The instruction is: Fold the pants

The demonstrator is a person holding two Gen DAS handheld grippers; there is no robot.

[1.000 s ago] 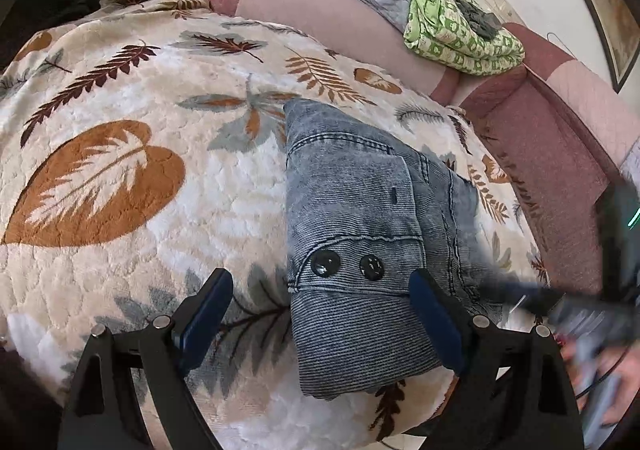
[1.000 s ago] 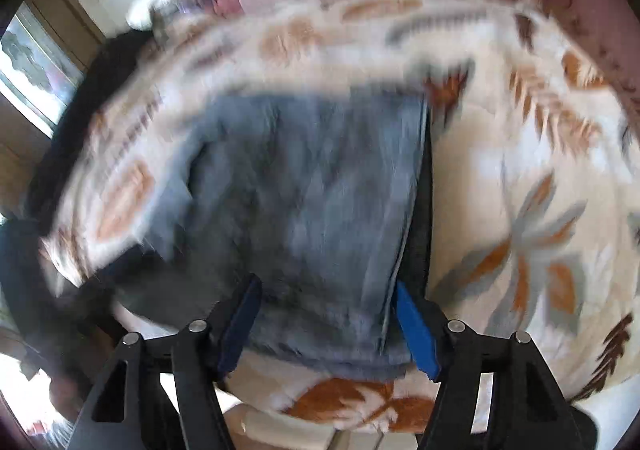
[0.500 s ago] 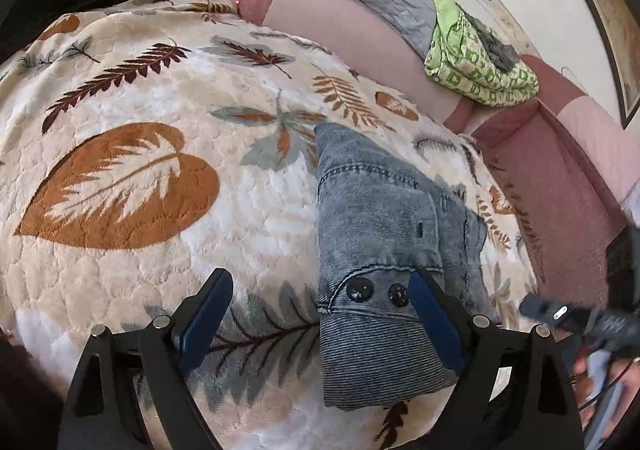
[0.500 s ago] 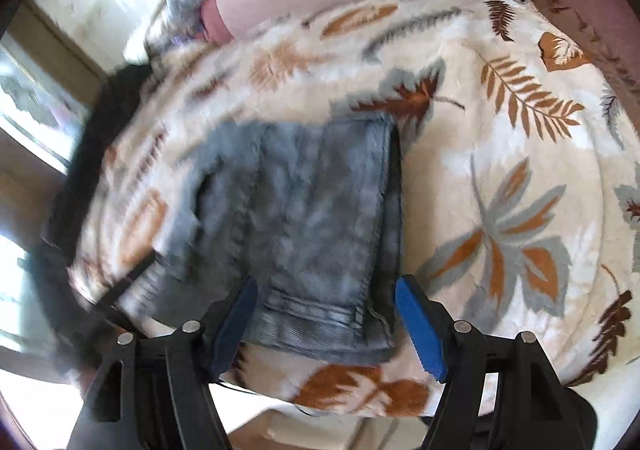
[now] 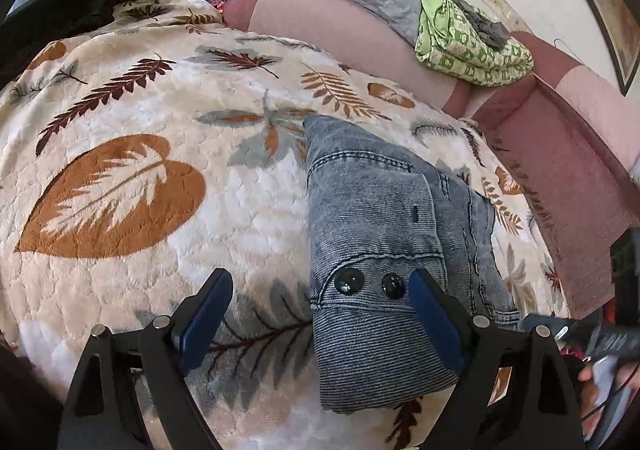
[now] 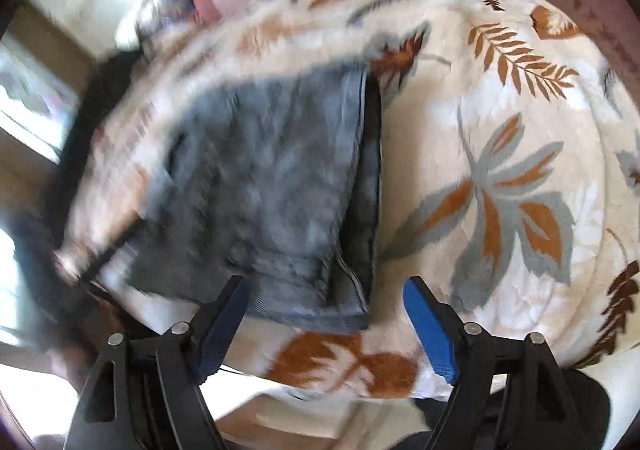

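Denim pants (image 5: 384,250) lay folded in compact stack on leaf-print blanket (image 5: 120,177); folding looked finished. Left gripper (image 5: 320,314) and right gripper (image 6: 326,314) hung near, fingers apart, empty.

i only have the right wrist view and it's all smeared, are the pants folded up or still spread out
Observer: Folded. The left wrist view shows the jeans as a compact denim bundle on the leaf-print blanket.
Operator: which end faces the left tool
Observer: The waistband end; two dark buttons sit just ahead of the left tool.
Operator: is that tool gripping anything
Observer: No. Its blue pads are spread wide, with nothing between them but blanket and the bundle's near end.
Operator: anything else up there
Observer: A green patterned cloth lies on the pink sofa back.
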